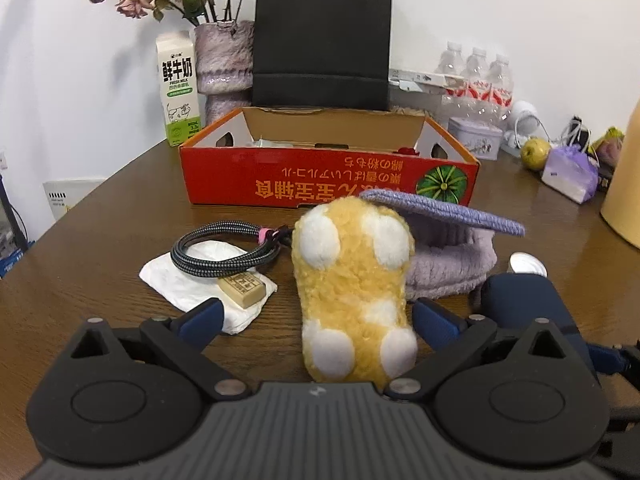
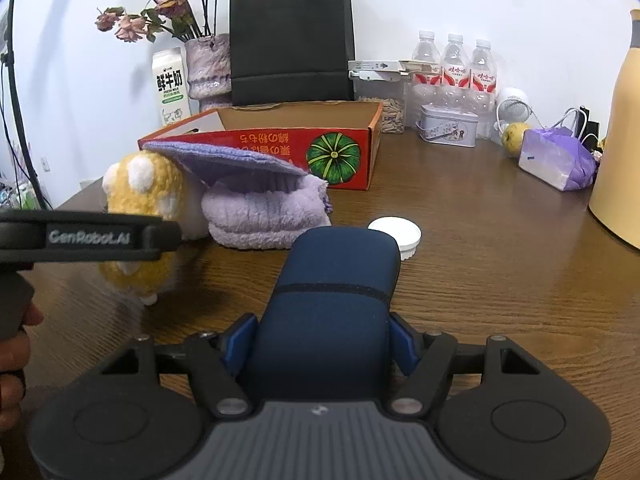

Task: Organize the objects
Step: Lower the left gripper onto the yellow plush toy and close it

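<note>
On the tabletop [image 1: 100, 208], the left hand-held gripper [image 1: 316, 320] stands wide open around the yellow plush toy [image 1: 352, 292] without pressing it, while the right hand-held gripper [image 2: 322, 344] is clamped on a dark blue case [image 2: 332, 300] near the red box [image 2: 280, 152].

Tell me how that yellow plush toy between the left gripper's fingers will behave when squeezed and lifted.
The yellow plush toy looks soft and fluffy, so it will probably compress between the left gripper pads. It likely weighs little. Its top touches the purple knitted mat, which may shift as it lifts.
</note>
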### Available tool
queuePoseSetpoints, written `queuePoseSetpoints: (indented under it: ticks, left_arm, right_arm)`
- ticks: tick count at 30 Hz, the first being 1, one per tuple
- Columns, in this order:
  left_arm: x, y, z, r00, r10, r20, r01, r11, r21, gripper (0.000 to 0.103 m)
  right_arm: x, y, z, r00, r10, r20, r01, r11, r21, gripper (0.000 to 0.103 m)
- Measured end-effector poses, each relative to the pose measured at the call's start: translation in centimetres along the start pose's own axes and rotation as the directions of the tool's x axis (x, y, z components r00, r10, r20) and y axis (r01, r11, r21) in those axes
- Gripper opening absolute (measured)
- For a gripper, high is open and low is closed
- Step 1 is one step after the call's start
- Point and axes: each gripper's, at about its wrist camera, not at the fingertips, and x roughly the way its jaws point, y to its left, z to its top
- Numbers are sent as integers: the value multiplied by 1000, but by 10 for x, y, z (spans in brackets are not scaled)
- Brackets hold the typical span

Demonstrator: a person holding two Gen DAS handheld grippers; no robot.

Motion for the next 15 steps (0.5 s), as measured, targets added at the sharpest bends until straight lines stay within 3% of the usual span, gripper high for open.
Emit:
queuePoseSetpoints:
  ticks: [4,5,8,15]
  left_arm:
    - [4,0,2,1000,-26,12,27,999,-37,90]
    - [5,-1,3,999,-29,14,30,999,-43,84]
    - [9,1,2,996,-86,6,87,994,-74,48]
    - [-4,10,-7,995,-93,16,94,995,-35,47]
  right_arm:
    - [1,1,1,1000,-11,0,11,1000,-8,68]
    - [1,1,1,1000,-11,-1,11,1000,-8,68]
    - [1,2,1,1000,-13,-2,13,1000,-11,69]
    - [2,2,1,1000,-10,-11,10,1000,-8,70]
